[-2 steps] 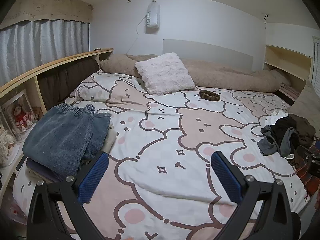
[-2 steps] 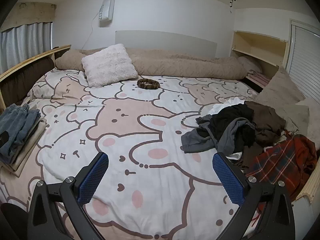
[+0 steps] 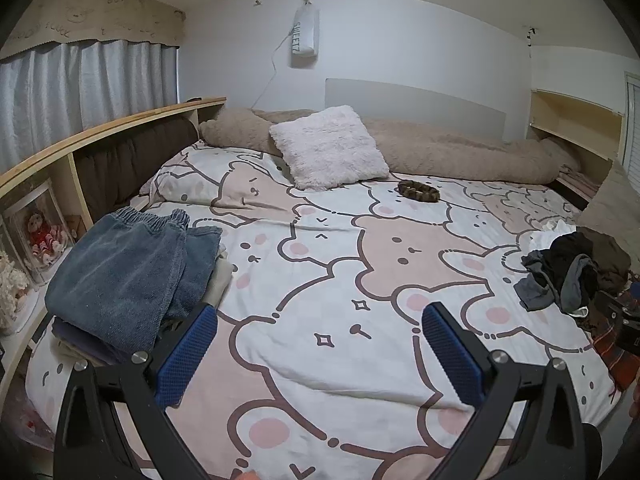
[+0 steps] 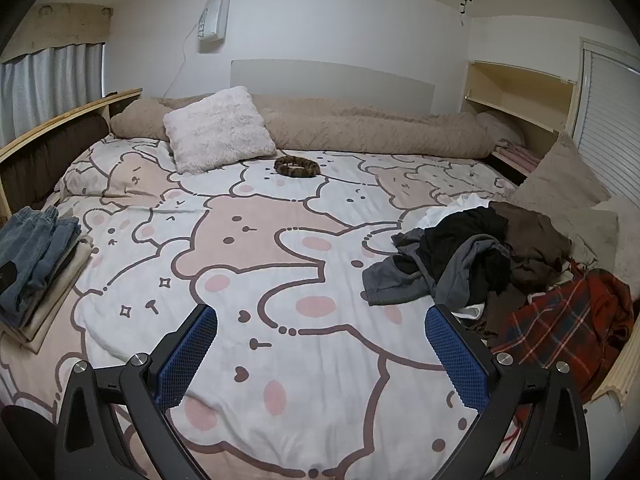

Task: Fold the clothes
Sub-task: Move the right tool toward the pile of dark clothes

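A: Where do the clothes lie?

B: In two lots. A folded stack [image 3: 120,280], blue denim uppermost over paler pieces, sits just past the left finger of the left gripper [image 3: 320,356], at the bed's edge. A loose heap of clothes [image 4: 472,256], dark grey, black and brown, lies beyond the right finger of the right gripper [image 4: 322,354], with a red plaid garment [image 4: 560,324] crumpled just outside that finger.

A: And the fingers?

B: Both pairs are spread wide with nothing between the blue pads; only the bedcover shows through each gap.

A: Why the split?

B: My guess: squared pieces are parked on one side, tangled ones wait on the other, and the bare middle ahead of both grippers serves as the folding space. The heap is plainly unfolded, so work is left.

A: The surface?

B: A soft bear-print duvet [image 3: 360,280] in pink and white, lightly rumpled. It would give under pressure, so a garment spread there may wrinkle.

A: Farther off?

B: Well beyond the fingertips, a fluffy white cushion [image 3: 328,146] leans on a long beige bolster [image 4: 360,128], and a small brown ring-shaped thing [image 4: 297,167] lies near it. Wooden shelving [image 3: 100,132] and curtains [image 3: 80,88] run along the left, with a white wall behind the bed.
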The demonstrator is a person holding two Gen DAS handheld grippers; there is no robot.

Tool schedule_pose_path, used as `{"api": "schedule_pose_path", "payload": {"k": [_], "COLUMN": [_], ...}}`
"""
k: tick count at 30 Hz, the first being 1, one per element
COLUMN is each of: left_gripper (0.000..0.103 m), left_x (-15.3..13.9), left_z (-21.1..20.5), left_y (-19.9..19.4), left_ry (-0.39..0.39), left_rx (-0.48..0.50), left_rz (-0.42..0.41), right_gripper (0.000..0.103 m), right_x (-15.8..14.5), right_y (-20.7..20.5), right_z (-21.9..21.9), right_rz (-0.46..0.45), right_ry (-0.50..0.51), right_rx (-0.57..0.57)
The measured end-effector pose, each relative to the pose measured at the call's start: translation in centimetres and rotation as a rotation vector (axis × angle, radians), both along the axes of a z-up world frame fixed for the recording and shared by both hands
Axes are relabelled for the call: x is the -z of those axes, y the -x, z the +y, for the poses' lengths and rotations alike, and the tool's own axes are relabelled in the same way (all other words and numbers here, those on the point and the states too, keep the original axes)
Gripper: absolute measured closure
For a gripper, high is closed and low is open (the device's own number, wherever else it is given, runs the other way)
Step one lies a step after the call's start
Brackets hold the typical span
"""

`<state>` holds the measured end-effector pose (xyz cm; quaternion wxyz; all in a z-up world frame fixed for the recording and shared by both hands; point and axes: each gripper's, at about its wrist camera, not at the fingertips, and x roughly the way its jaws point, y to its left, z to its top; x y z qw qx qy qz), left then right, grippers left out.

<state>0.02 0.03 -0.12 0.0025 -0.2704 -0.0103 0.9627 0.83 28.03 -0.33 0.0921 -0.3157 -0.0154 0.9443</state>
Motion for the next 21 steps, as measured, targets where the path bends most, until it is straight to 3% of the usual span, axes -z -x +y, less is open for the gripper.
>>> {"api": "schedule_pose_path", "payload": {"k": [10, 21], "left_gripper": [0.000, 0.000], "left_x": [0.1, 0.5], "left_z": [-0.1, 0.3], "left_y": [0.1, 0.7], "left_ry": [-0.014, -0.012], "left_rx": [-0.008, 0.003], "left_rz": [-0.016, -0.024], "right_gripper": [0.000, 0.000], "right_x": [0.5, 1.4], "right_y": [0.2, 1.3], "right_z": [0.9, 2.5], "right_rz": [0.006, -0.017], "right_ry": [0.049, 0.008], "right_rx": [0.015, 0.057]}}
